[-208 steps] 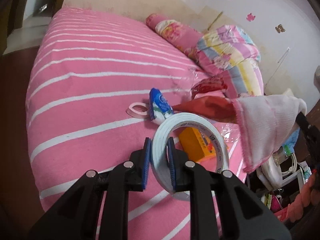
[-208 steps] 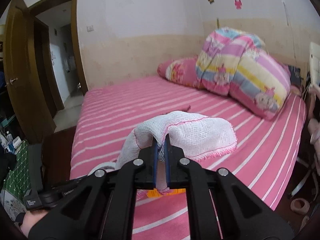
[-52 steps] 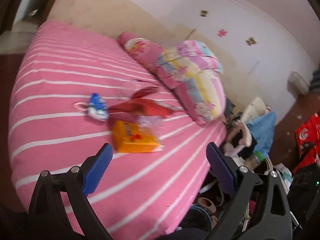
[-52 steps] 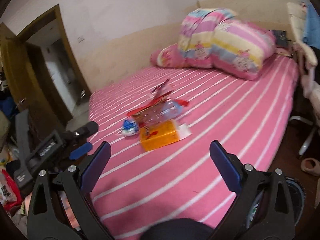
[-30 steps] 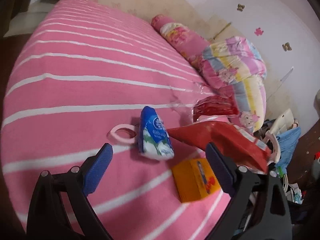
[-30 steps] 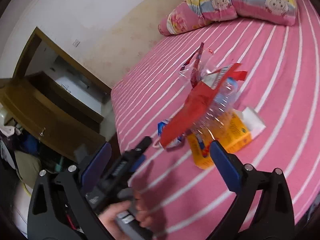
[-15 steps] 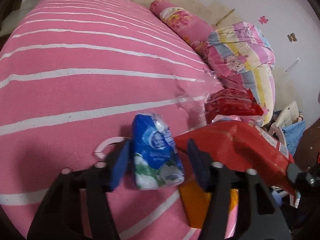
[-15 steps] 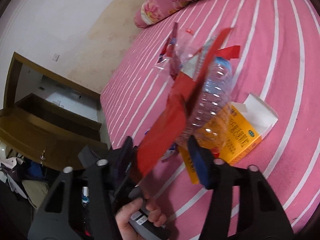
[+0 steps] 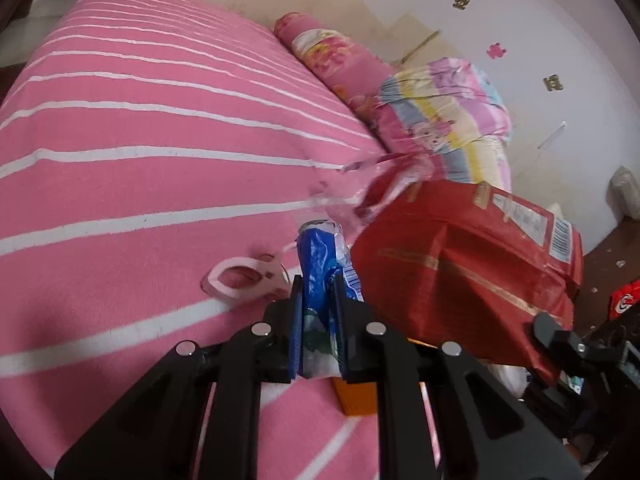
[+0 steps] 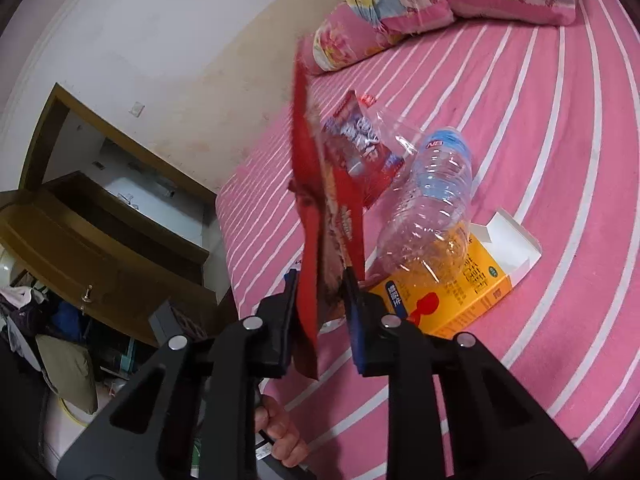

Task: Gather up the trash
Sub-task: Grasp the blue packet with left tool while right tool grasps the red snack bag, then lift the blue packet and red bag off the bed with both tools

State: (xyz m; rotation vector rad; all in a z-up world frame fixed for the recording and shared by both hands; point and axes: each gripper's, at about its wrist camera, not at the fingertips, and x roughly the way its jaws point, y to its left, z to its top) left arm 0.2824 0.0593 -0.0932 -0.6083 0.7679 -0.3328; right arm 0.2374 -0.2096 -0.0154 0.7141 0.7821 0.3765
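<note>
Seen from the left wrist, a bed (image 9: 132,184) with a pink cover and thin white stripes fills the left and centre. A pale pink plastic ring (image 9: 240,278) lies flat on it, just left of the left gripper (image 9: 318,312). That gripper's fingers (image 9: 296,320) are nearly closed, clamped on both sides of a crumpled blue and white wrapper (image 9: 322,256), which stands up between them at the near edge of the bed. Just right of the wrapper, a large red snack bag (image 9: 468,264) hangs above the bed, its barcode panel at the upper right. Beyond it sit a rolled pink pillow (image 9: 332,56) and a folded pastel quilt (image 9: 448,120) against the wall.

Seen from the right wrist, a wooden door frame and clutter sit at the far left. The right gripper (image 10: 322,316) has its fingers (image 10: 286,320) closed most of the way on the lower edge of the red snack bag (image 10: 308,184), which rises edge-on above them. To its right, a smaller red wrapper (image 10: 360,148) and clear plastic film lie on the bed. Further right, an empty clear bottle (image 10: 434,208) rests tilted on an orange carton (image 10: 452,292) with its white end flap open.
</note>
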